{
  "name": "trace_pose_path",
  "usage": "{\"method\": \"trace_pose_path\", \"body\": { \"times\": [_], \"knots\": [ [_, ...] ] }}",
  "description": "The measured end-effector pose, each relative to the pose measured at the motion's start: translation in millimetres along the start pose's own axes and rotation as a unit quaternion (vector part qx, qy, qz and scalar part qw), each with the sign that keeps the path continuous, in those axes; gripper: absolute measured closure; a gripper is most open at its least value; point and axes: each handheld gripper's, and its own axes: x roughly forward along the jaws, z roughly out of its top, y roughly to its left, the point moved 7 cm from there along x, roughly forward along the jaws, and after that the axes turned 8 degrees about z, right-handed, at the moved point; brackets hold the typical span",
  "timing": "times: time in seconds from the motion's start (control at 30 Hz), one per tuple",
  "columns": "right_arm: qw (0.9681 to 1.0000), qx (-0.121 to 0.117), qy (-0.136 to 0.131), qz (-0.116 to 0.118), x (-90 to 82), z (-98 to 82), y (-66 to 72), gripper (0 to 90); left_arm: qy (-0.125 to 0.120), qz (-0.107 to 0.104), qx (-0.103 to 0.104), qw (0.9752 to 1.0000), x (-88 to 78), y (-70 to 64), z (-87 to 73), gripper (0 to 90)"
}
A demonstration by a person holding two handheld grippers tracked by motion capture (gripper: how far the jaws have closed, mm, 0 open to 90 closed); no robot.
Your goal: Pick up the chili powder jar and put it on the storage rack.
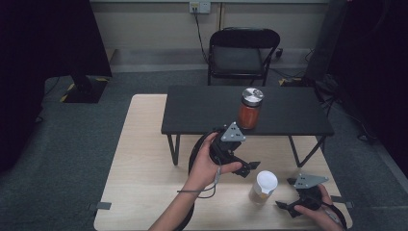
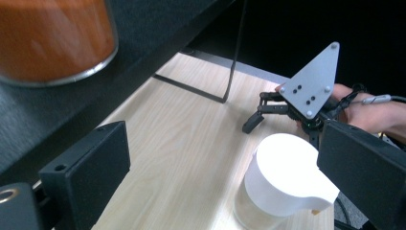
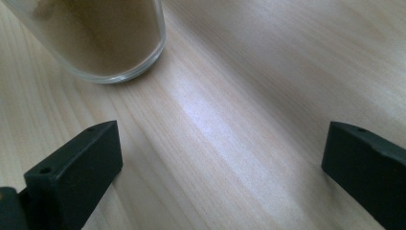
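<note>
— Jar with the white lid (image 1: 263, 187), where does it stand?
— On the pale wooden table (image 1: 144, 159), near the front edge, upright, between the two grippers. From the left gripper view the white lid (image 2: 287, 175) sits on clear glass; the right gripper view shows the glass base (image 3: 105, 38) with brown powder inside, resting flat on the wood.
— And the left gripper (image 1: 248, 167)?
— Just to the jar's left and a little behind it, held in the left hand (image 1: 208, 163). Its jaws stand wide apart with nothing between them, and it is not touching the jar.
— The right gripper (image 1: 288, 195)?
— Low at the jar's right, held in the right hand (image 1: 315, 204), jaws spread apart too, empty, with bare wood between them. Near the jar but apart from it.
— What else is around?
— A low black shelf (image 1: 202, 113) stands on the table behind the jar. On it stands a second jar with a metal lid (image 1: 250, 109), filled with something orange-red. Beyond the table, a black folding chair (image 1: 240, 53) sits on the grey floor
</note>
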Motion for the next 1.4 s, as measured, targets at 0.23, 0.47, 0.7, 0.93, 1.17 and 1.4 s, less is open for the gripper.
{"method": "trace_pose_path", "body": {
  "times": [0.23, 0.47, 0.7, 0.93, 1.17, 1.4],
  "knots": [
    [1.0000, 0.000, 0.000, 0.000, 0.0, 0.0, 0.0, 0.0, 0.006, 0.003, -0.004, 1.0000, 2.6, 0.2, -8.8, 3.7],
    [1.0000, 0.000, 0.000, 0.000, 0.0, 0.0, 0.0, 0.0, 0.011, 0.008, -0.008, 0.9999, 3.4, 1.5, -18.1, 3.7],
    [1.0000, 0.000, 0.000, 0.000, 0.0, 0.0, 0.0, 0.0, 0.016, 0.015, -0.009, 0.9997, 5.2, 2.2, -27.4, 3.7],
    [1.0000, 0.000, 0.000, 0.000, 0.0, 0.0, 0.0, 0.0, 0.022, 0.025, -0.010, 0.9994, 5.1, 4.0, -34.7, 3.7],
    [1.0000, 0.000, 0.000, 0.000, 0.0, 0.0, 0.0, 0.0, 0.025, 0.027, -0.016, 0.9992, 6.6, 6.2, -42.4, 3.6],
    [1.0000, 0.000, 0.000, 0.000, 0.0, 0.0, 0.0, 0.0, 0.032, 0.033, -0.019, 0.9988, 8.9, 7.6, -51.4, 3.6]
  ]
}}
